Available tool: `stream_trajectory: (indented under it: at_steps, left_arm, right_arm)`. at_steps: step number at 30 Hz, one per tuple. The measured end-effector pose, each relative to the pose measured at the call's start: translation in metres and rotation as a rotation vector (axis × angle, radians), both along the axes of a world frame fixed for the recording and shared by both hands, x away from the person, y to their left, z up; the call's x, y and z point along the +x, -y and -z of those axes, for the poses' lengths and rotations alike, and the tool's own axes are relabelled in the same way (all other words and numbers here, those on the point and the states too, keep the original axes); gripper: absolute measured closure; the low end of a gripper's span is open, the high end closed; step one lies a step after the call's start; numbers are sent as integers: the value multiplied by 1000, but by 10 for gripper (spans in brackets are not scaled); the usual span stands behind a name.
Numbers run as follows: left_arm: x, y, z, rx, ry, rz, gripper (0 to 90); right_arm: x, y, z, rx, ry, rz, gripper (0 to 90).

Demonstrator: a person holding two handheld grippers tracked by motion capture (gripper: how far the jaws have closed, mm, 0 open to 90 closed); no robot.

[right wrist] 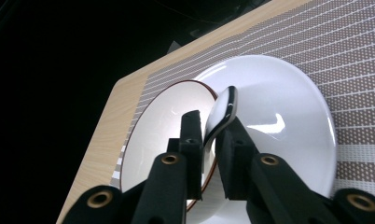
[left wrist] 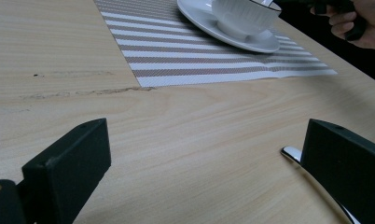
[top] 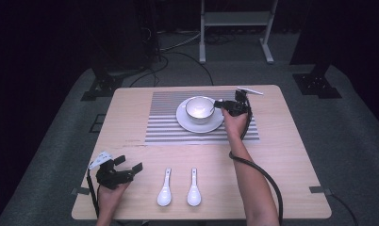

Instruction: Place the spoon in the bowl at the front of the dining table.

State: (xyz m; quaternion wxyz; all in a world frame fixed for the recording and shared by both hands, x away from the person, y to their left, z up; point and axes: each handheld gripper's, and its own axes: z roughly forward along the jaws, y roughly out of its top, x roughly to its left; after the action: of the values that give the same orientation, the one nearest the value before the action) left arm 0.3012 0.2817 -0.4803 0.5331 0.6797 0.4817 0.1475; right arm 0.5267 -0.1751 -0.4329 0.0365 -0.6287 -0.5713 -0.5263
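- Quick progress check from my remote seat: the job in hand looks like getting the white ceramic soup spoons into the white ribbed bowl with the dark rim (top: 200,108), which sits on a white round saucer (top: 187,123) on the brown-and-white striped placemat (top: 164,127).
- The right gripper (top: 219,104) is up at the bowl's right side. In the right gripper view its black jaws flank the handle of a glossy white spoon (right wrist: 221,114), whose scoop end points into the bowl.
- The jaws are nearly together around that handle, but I can't tell from these pictures whether the pads bite on it or have just let go, so I'm calling the grip uncertain.
- So I'd say spoon one is at the bowl, basically placed or about to be.
- What's left: two more white spoons lie side by side on the light wooden table (top: 282,165) near the front edge, the left spoon (top: 165,189) and the right spoon (top: 193,189), both untouched by the look of it.
- The left gripper (top: 129,165) rests at the front left corner with jaws spread wide and nothing between them. In the left gripper view a spoon handle tip (left wrist: 290,152) peeks out beside one jaw.
- My guess: roughly a third done, two spoons to go.
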Motion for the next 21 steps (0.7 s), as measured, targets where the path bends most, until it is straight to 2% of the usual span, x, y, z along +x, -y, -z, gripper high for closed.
stream_trajectory:
  at_steps: [14,21]
  left_arm:
    - [0,0,0,4,-1,-1,3]
    - [0,0,0,5,-2,-1,3]
  right_arm:
    - [-7,6,8,36,-23,-32,728]
    - [-14,9,10,48,-17,-60,682]
